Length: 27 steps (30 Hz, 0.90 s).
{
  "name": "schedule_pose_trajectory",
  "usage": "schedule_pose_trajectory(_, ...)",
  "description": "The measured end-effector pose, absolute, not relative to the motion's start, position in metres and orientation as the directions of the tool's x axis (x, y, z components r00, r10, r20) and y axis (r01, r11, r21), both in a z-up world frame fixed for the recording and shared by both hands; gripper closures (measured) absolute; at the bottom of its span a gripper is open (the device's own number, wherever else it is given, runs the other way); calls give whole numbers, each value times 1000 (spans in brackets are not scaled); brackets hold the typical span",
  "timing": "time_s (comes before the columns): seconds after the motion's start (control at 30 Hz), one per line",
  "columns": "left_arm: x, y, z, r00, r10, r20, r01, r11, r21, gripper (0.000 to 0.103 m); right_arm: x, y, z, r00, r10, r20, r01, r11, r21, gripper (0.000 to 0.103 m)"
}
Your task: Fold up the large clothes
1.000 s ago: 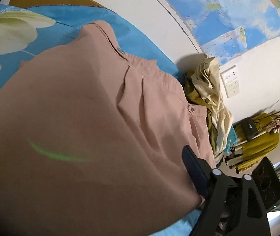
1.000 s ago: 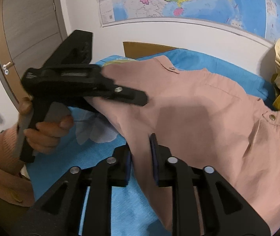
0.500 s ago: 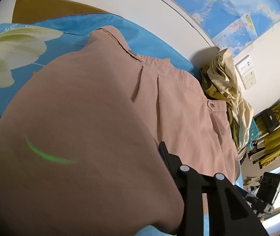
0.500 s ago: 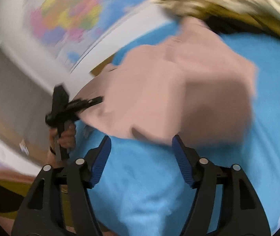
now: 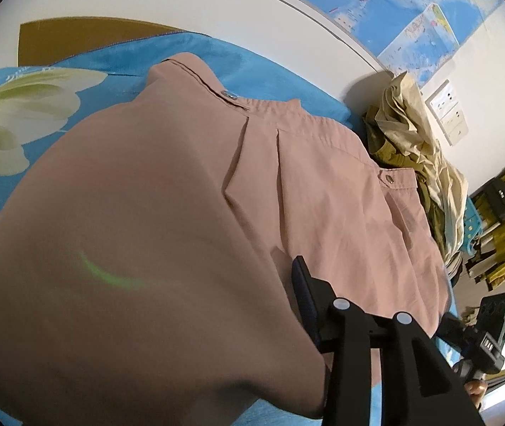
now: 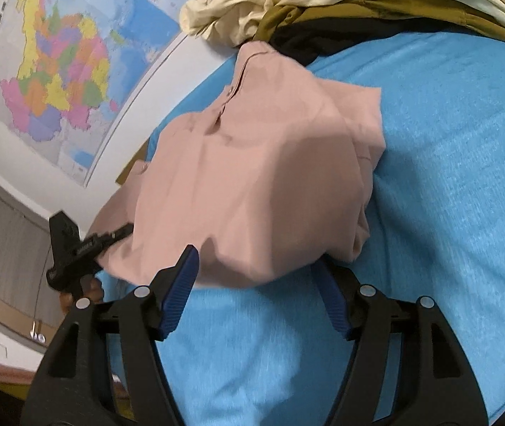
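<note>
A large pink garment (image 5: 167, 213) with metal snaps lies partly folded on the blue bed cover (image 6: 447, 177). In the right wrist view the pink garment (image 6: 259, 163) sits bunched ahead of my right gripper (image 6: 256, 284), which is open and empty, its blue pads just short of the cloth's near edge. My left gripper (image 6: 124, 229) shows at the left of that view, shut on the garment's left edge and holding it lifted. In the left wrist view only one finger (image 5: 305, 298) shows; the cloth drapes over the other.
A pile of cream and olive clothes (image 5: 412, 149) lies at the far end of the bed against the wall; it also shows in the right wrist view (image 6: 323, 0). Maps hang on the wall (image 6: 57, 64). A wooden headboard (image 5: 75, 35) and shelves of clutter (image 5: 500, 220) stand nearby.
My right gripper let go of the garment, opened and swung away to the bed's other side. My left gripper kept its hold and the cloth settled lower.
</note>
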<state>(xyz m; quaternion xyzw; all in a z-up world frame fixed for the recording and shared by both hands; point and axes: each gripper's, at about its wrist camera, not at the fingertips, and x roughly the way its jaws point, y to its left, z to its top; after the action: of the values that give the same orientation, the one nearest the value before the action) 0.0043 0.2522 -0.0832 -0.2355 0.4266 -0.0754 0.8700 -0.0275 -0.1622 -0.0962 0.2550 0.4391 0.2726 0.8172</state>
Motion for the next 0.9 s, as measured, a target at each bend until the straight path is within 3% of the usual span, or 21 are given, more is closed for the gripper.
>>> schedule_pose_trajectory(0.47, 2, 244, -81, 628, -304, -716, -55, 901, -431, 56, -5, -156, -96, 501, 711, -494, -224, 658, 719, 34)
schedule_pose_trajectory(0.9, 2, 239, -80, 626, -307, -717, -34, 908, -418, 47, 7, -151, -95, 512, 659, -551, -174, 708, 684, 33)
